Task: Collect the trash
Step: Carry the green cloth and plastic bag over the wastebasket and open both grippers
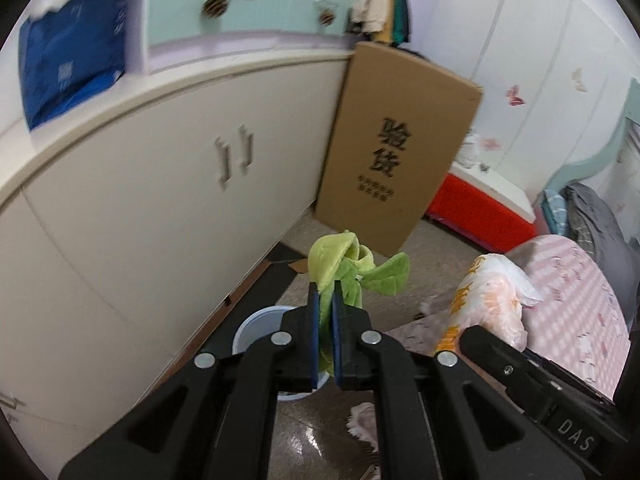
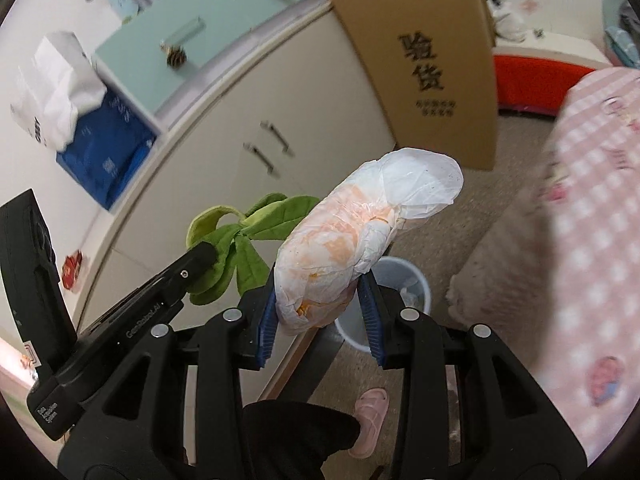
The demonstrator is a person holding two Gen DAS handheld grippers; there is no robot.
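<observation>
My left gripper [image 1: 326,300] is shut on a green leafy cloth piece [image 1: 348,268], held in the air above a pale blue trash bin [image 1: 256,328] on the floor. The same cloth shows in the right wrist view [image 2: 244,240]. My right gripper [image 2: 320,300] is shut on a crumpled white plastic bag with orange print [image 2: 360,232], held just above and left of the bin [image 2: 404,280]. The bag also shows at the right of the left wrist view [image 1: 492,292], with the right gripper's body below it.
A white cabinet [image 1: 140,208] runs along the left. A tall cardboard box [image 1: 396,148] leans against its far end. A bed with a pink checked cover [image 2: 580,208] is on the right. A red and white box [image 1: 484,204] stands behind. A pink slipper [image 2: 370,412] lies on the floor.
</observation>
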